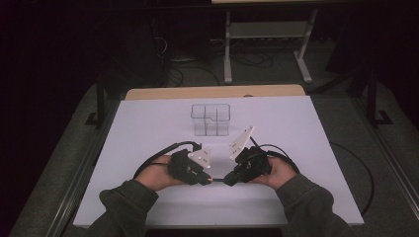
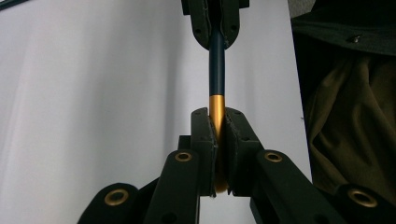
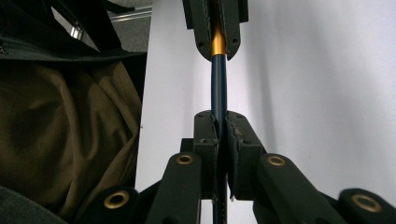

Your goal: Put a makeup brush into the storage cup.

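One slim dark-blue pen with a gold end (image 2: 216, 79) hangs level over the counter (image 1: 148, 128) near its front edge; left hand-held gripper (image 2: 217, 114) clamps the gold end, right hand-held gripper (image 3: 219, 116) clamps the blue barrel; pull straight along the axis, grips firm; one clear plastic divided box (image 1: 211, 119) stands mid-counter; two hand-held grippers.

Dark room; grey carpet floor (image 1: 74, 148); white-topped table (image 1: 148, 128); metal frame (image 1: 267, 34) behind.

One pen (image 2: 216, 70), blue and gold; two grippers, left gripper (image 1: 206, 179) and right gripper (image 1: 226, 181); one clear divided container (image 1: 211, 119); one table (image 1: 148, 123).
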